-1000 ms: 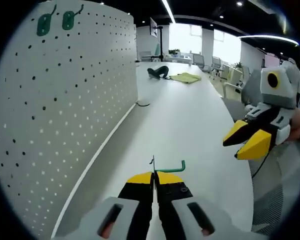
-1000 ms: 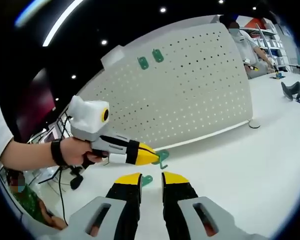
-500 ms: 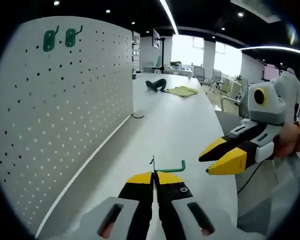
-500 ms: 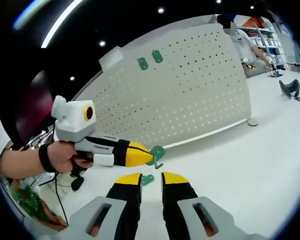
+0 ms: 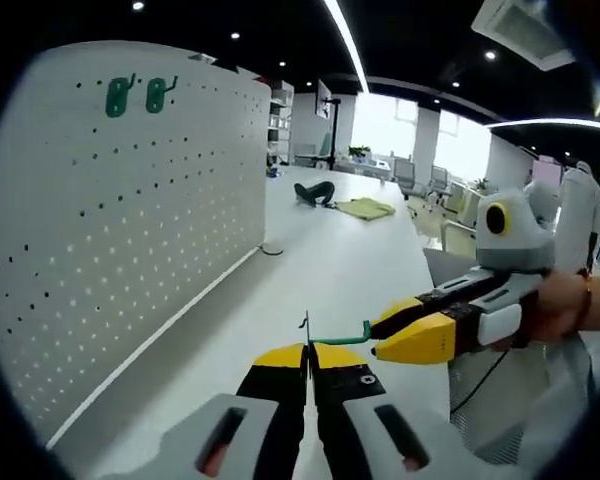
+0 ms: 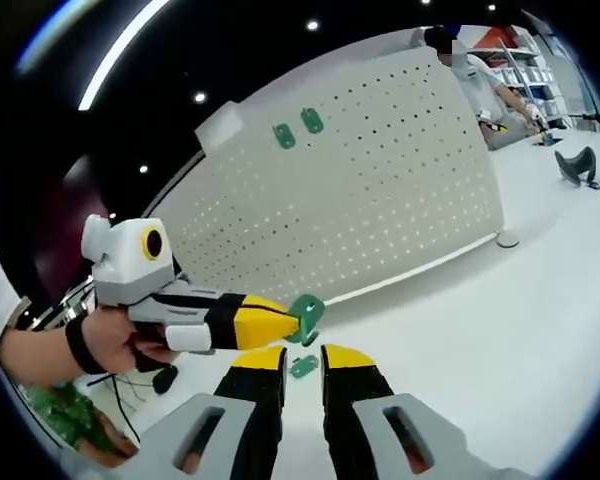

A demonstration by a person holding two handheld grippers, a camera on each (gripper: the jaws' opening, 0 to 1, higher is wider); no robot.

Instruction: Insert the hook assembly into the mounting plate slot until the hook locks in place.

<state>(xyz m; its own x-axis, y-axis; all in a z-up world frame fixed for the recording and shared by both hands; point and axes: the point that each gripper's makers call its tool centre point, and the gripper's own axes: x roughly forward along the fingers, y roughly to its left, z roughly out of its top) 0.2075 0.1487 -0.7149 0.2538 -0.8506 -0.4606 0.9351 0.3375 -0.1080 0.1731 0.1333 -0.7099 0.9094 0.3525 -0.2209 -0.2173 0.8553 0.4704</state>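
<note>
L gripper (image 5: 308, 352) jaws were pressed together, pinching the green hook (image 5: 342, 336), held off the pegboard (image 5: 130, 220). R gripper (image 6: 300, 357) jaws were spread w/ a green plate (image 6: 303, 366) betw tips; contact unclear. Hook's plate end was hidden in left gripper view; right gripper view showed it.

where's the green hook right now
The green hook is clamped in the left tool, held above the white table; in the left gripper view the right tool sits just right of it.
</note>
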